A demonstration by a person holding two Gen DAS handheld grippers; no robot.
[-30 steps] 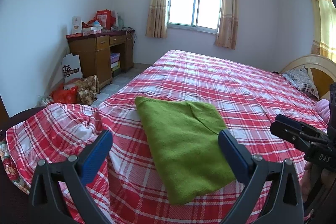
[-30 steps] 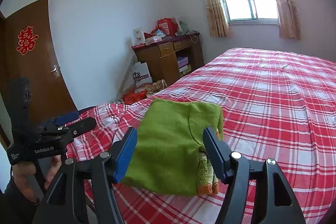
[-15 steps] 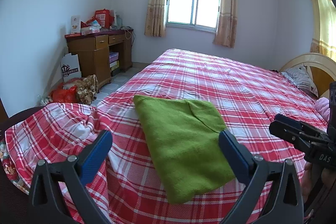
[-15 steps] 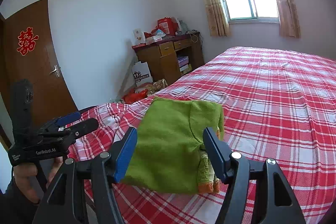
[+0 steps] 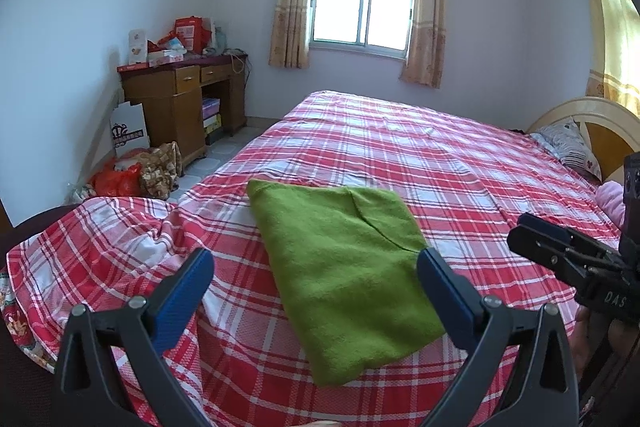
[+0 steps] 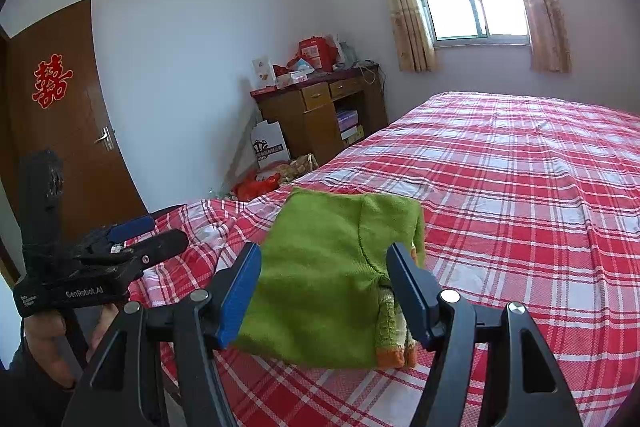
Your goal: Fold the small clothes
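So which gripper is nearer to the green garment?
Right. The right gripper sits low at the green garment's near edge; the left gripper is further back. Both are open and not touching it.

Daylight is admitted through a curtained window (image 5: 362, 5) in pale walls; a cluttered wooden desk (image 5: 182, 107) is set beside a red-checked bed (image 5: 400, 147); a brown door (image 6: 60, 131) is closed.
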